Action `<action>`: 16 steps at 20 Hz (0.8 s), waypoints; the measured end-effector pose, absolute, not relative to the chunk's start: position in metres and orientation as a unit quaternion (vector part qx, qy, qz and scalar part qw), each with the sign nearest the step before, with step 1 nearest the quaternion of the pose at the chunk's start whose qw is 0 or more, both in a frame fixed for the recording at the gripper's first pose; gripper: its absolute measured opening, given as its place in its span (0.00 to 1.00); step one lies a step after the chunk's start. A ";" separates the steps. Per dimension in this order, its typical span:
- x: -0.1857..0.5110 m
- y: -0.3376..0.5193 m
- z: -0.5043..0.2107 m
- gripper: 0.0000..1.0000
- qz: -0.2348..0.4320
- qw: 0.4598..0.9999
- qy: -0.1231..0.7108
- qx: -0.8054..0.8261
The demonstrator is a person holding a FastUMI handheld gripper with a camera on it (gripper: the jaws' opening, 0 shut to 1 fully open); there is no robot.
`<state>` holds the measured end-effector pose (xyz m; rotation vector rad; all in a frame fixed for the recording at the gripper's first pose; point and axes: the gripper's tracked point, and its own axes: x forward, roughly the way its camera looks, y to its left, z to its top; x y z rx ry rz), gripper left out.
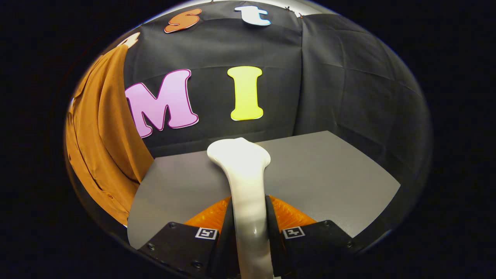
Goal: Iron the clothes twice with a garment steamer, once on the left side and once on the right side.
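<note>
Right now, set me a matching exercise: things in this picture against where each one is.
Things:
1. garment steamer
2. brown garment
3. grey table
4. gripper

Places:
A. hanging beside the table
B. under the steamer's head
C. shut on the white handle
D. clamped between the jaws, head pointing forward

Pairs: 1-D, 2-A, 3-B, 4-C

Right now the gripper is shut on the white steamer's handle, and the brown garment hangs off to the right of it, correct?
One detail is off. In the gripper view the gripper is shut on the white steamer, but the brown garment hangs to the left of it, beside the grey table.
</note>
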<state>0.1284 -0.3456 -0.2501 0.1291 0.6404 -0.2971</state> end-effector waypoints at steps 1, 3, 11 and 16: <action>0.128 -0.347 -0.248 0.46 -0.143 0.937 0.312 0.067; 0.128 -0.352 -0.244 0.38 -0.147 0.940 0.299 0.072; 0.116 -0.349 -0.209 0.38 -0.144 0.954 0.252 0.079; 0.095 -0.334 -0.180 0.38 -0.165 0.958 0.224 0.068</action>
